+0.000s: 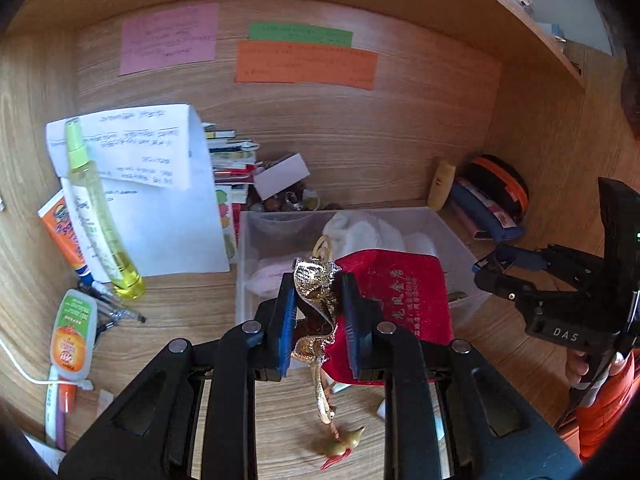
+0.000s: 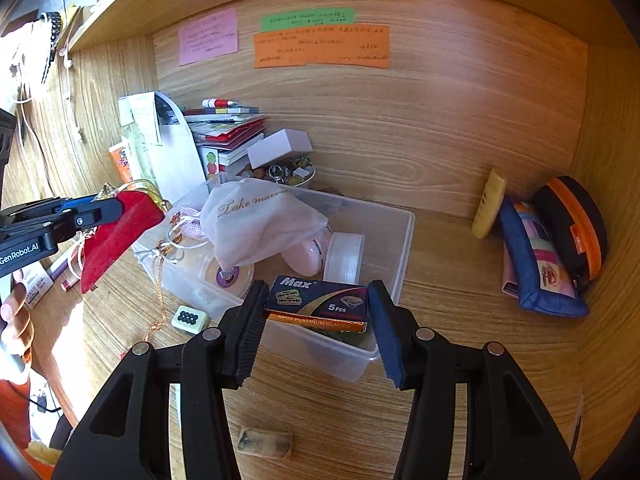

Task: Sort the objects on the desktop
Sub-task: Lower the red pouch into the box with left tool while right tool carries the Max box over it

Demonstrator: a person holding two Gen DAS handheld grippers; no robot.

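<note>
My left gripper (image 1: 318, 312) is shut on the gold-trimmed neck of a red velvet pouch (image 1: 400, 300) and holds it above the near-left corner of a clear plastic bin (image 1: 460, 240). A gold cord with a green gourd charm (image 1: 348, 440) hangs below it. In the right wrist view the pouch (image 2: 120, 232) shows at left in that gripper. My right gripper (image 2: 316, 320) holds a dark "Max" razor-blade box (image 2: 320, 304) between its jaws over the bin's (image 2: 404, 248) near edge. The bin holds a white drawstring bag (image 2: 256, 216), tape rolls and a pink item.
On the desk: a yellow spray bottle (image 1: 100, 216), tubes and pens at left, stacked booklets (image 2: 228, 128), a white box over a bowl of beads (image 2: 280, 148), a blue pouch (image 2: 536, 264), an orange-black case (image 2: 576, 224), a cream tube (image 2: 488, 204), a green tile (image 2: 190, 318).
</note>
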